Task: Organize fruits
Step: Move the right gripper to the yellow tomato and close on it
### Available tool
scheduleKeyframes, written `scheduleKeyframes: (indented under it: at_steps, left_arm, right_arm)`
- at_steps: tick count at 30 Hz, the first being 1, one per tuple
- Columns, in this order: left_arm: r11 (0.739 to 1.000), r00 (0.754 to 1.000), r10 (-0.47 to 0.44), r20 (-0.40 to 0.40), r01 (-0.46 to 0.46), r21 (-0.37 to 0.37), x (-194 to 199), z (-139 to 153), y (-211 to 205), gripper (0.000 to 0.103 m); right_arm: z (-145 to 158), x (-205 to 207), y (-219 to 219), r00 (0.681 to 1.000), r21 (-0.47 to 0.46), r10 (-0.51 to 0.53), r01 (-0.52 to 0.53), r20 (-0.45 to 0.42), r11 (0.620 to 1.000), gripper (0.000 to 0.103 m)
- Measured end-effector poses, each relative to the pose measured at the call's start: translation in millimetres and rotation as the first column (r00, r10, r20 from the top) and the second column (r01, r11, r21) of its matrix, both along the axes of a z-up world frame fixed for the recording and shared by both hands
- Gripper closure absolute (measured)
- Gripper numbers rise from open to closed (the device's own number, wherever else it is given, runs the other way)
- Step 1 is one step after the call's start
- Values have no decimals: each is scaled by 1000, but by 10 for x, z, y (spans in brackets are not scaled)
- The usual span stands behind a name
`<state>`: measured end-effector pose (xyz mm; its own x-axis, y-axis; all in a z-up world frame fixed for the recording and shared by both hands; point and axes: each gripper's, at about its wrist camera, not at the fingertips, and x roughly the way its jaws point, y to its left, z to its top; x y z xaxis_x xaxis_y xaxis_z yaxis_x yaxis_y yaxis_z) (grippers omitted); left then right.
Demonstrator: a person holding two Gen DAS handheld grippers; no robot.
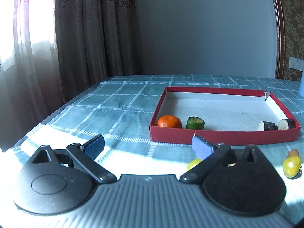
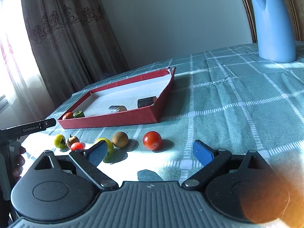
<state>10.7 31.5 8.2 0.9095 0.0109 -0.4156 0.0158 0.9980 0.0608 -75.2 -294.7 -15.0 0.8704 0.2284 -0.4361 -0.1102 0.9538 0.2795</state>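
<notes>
left wrist view: red tray (image 1: pixel 224 137) on the checked tablecloth (image 1: pixel 114 102), seen square-on. inside along its near wall: a tangerine (image 1: pixel 169 121) in the left corner, a green cucumber chunk (image 1: pixel 195 123) just beside it, two dark-skinned eggplant slices (image 1: pixel 267 126) near the right corner. only two loose fruits show here, a yellow one (image 1: pixel 291 166) at right and another (image 1: pixel 193 163) half hidden behind the right finger.

right wrist view shows the loose row this side of the tray: red tomato (image 2: pixel 152 140), brown round fruit (image 2: pixel 119 139), yellow fruit (image 2: pixel 108 146) partly behind the left pad, a smaller red one (image 2: pixel 77 146), a brown stemmed one (image 2: pixel 72 141), possibly a longan, and a yellow one (image 2: pixel 59 141). blue kettle (image 2: pixel 273 24) stands well back at right. orange glare covers the lower right corner.

left gripper (image 1: pixel 147 146) low over the cloth, fingers spread wide, holding nothing; its body pokes in at the left edge of the right view. right gripper (image 2: pixel 150 152) also low, fingers spread, empty, the tomato just ahead between them.
</notes>
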Motion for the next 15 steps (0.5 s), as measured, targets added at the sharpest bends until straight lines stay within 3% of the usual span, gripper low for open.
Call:
scheduleKeyframes:
  at_steps: [5, 9, 10, 11, 15]
  left_arm:
    - [997, 1000, 19, -14, -20, -76, -35, -22, 172, 2]
    - [998, 1000, -4, 0, 3, -57, -83, -26, 117, 0]
    - [999, 1000, -7, 8, 7, -53, -99, -25, 106, 0]
    - [999, 1000, -11, 11, 12, -53, -109, -23, 102, 0]
    - [997, 1000, -18, 4, 19, -81, -93, -20, 134, 0]
  right_arm:
    - [78, -31, 414, 987, -129, 147, -138, 59, 982, 9]
    - [59, 51, 672, 974, -210, 225, -217, 12, 953, 33]
    - [50, 87, 705, 971, -214, 237, -233, -6, 949, 44]
    - [45, 122, 721, 971, -208, 240, -239, -19, 948, 48]
    - [38, 234, 765, 979, -222, 200, -206, -51, 953, 48]
